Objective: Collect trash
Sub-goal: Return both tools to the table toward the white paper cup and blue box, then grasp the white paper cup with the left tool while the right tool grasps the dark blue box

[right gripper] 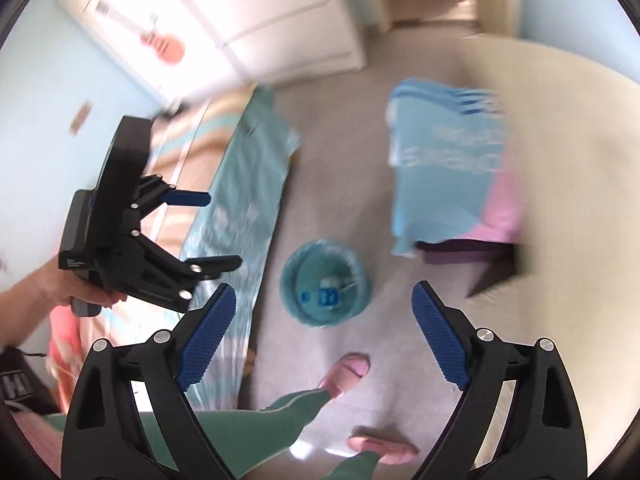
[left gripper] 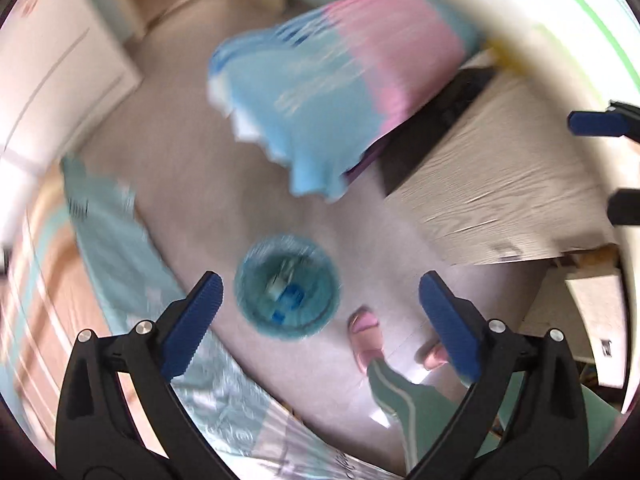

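**Inspector A:** Tool status?

**Inspector B:** Left tool and right tool both released, jaws spread wide, nothing between them.

**Inspector A:** The trash?

**Inspector B:** Blurred blue and white items lie inside the blue bin on the floor, between bed and table.

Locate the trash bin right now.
The blue trash bin stands on the floor, low centre in both wrist views, between the bed's teal cover on the left and the person's pink slipper.
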